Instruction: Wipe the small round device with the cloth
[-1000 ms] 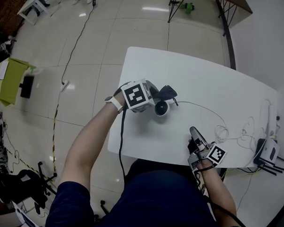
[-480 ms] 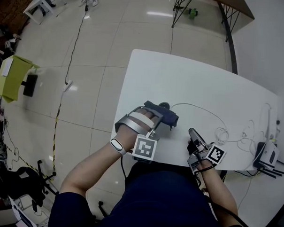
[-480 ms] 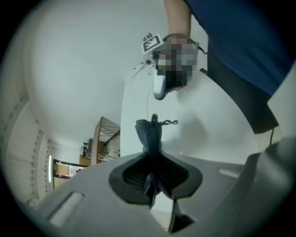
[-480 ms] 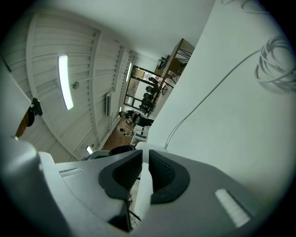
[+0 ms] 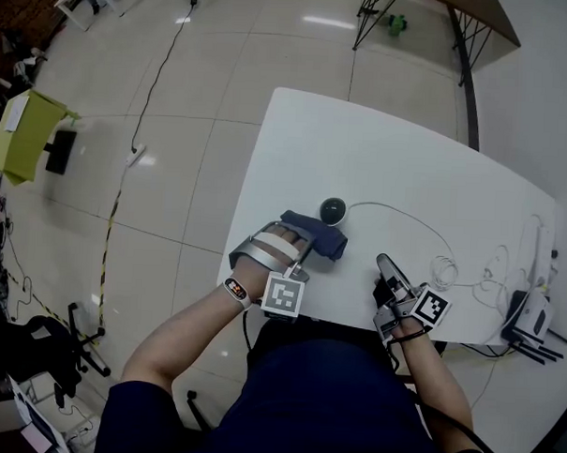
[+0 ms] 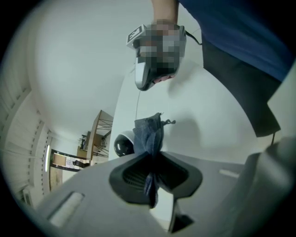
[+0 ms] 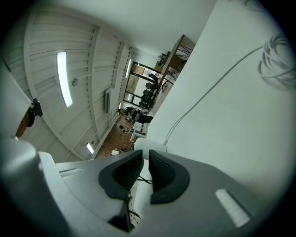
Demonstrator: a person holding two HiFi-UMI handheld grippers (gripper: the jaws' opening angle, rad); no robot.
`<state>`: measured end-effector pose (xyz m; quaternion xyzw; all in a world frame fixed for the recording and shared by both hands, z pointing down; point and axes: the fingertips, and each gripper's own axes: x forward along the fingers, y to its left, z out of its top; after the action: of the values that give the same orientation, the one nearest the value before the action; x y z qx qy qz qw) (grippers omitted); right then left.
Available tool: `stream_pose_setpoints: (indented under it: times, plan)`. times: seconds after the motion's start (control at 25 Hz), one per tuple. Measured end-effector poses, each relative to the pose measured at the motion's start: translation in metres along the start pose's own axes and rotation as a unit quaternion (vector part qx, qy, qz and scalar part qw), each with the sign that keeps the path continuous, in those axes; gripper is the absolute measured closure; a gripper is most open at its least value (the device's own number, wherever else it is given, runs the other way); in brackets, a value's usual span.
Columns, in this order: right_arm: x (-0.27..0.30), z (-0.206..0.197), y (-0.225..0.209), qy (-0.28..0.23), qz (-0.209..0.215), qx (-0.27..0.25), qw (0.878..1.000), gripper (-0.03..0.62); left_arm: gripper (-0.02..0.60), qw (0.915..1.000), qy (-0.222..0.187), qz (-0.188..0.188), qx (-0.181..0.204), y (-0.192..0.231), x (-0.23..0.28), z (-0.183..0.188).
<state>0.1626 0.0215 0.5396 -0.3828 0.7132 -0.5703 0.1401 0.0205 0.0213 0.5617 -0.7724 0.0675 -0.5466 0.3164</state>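
- White table: one. A second table with dark legs stands on the floor beyond it.
- Small round device: one.
- Cloth, dark blue: one.
- Handheld grippers: two, the left gripper and the right gripper.
- Marker cubes: two, one on the left unit and one on the right unit.
- White cable on the tabletop: one, with one coiled section.
- Router at the table's right edge: apparently one; its antennas are too small to count.
- Wristband: one.
- Green bin on the floor: one.
- Black floor cable: one.
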Motion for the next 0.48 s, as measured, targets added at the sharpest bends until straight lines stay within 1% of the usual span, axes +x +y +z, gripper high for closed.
stream_pose_setpoints:
  times: [0.08, 0.12, 0.16, 0.2, 0.24, 0.28, 0.32, 0.36, 0.4, 0.44, 0.48]
  plan:
    - [0.001, 0.0, 0.0, 0.001, -0.001, 0.0, 1.0, 0.545, 0.518, 0.9995, 0.014, -0.019, -0.022, -0.009, 0.005, -0.009]
    - [0.002, 0.0, 0.0, 0.002, -0.002, 0.0, 1.0, 0.545, 0.518, 0.9982, 0.017, -0.03, -0.049, -0.013, 0.008, -0.014]
    - [0.003, 0.0, 0.0, 0.002, -0.002, 0.0, 1.0, 0.545, 0.518, 0.9947, 0.011, -0.043, -0.093, -0.017, 0.01, -0.016]
    - [0.003, 0.001, 0.0, 0.002, -0.002, 0.0, 1.0, 0.545, 0.518, 0.9875, 0.001, -0.057, -0.147, -0.02, 0.01, -0.018]
    - [0.004, 0.002, 0.0, 0.002, -0.001, 0.0, 1.0, 0.545, 0.518, 0.9768, -0.008, -0.07, -0.202, -0.02, 0.009, -0.02]
    - [0.005, 0.002, 0.0, 0.002, 0.0, 0.001, 1.0, 0.545, 0.518, 0.9643, -0.014, -0.079, -0.252, -0.018, 0.005, -0.025]
    - [0.006, 0.003, 0.0, 0.002, 0.001, 0.001, 1.0, 0.545, 0.518, 0.9521, -0.013, -0.084, -0.294, -0.015, 0.001, -0.033]
    - [0.006, 0.003, 0.0, 0.003, 0.002, 0.001, 1.0, 0.545, 0.518, 0.9416, -0.007, -0.086, -0.326, -0.011, -0.002, -0.043]
    - [0.007, 0.003, 0.0, 0.003, 0.002, 0.0, 1.0, 0.545, 0.518, 0.9333, 0.004, -0.084, -0.349, -0.005, -0.004, -0.055]
    - [0.007, 0.004, -0.001, 0.003, 0.001, 0.0, 1.0, 0.545, 0.518, 0.9272, 0.017, -0.081, -0.365, 0.001, -0.004, -0.068]
    - [0.008, 0.004, -0.001, 0.003, 0.001, 0.0, 1.0, 0.545, 0.518, 0.9234, 0.032, -0.077, -0.375, 0.009, -0.002, -0.081]
